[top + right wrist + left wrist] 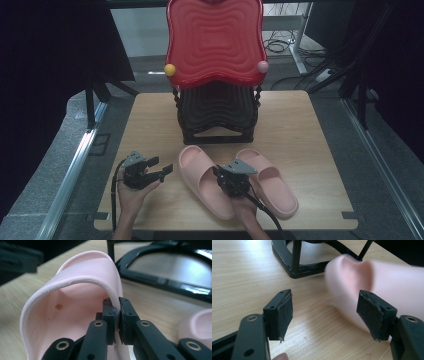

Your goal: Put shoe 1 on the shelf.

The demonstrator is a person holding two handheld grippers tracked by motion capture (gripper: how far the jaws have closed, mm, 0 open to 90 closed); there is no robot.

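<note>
While the left claw [162, 171] rested on the worktop [300, 130] with its jaws spread wide and nothing between them, the right claw [222, 176] was clenched on the left slipper [200, 175]. In the right gripper view the two pads met on the thin edge of the slipper's strap [82, 272], one pad inside the arch and one outside, at the strap's right-hand side in that view. The slipper's footbed [62, 322] showed under the arch, with a small dark spot [59, 306] on it.

In the high view both pink slippers lay side by side at the near middle of the worktop, toes pointing toward the rack [217, 112]. The right slipper [272, 185] lay just beside the held one, to its right. Whether the held slipper was clear of the worktop could not be told.

The rack stood at the far middle of the worktop: a black lower tier and a red wavy upper shelf [215, 37], with a yellow ball [170, 69] at its left corner and a pink ball [262, 66] at its right.

In the left gripper view the slipper's toe [352, 277] was blurred, just beyond the open jaws, and the rack's black base [294, 267] lay farther off. A fingertip [280, 356] showed at the lower edge.
</note>
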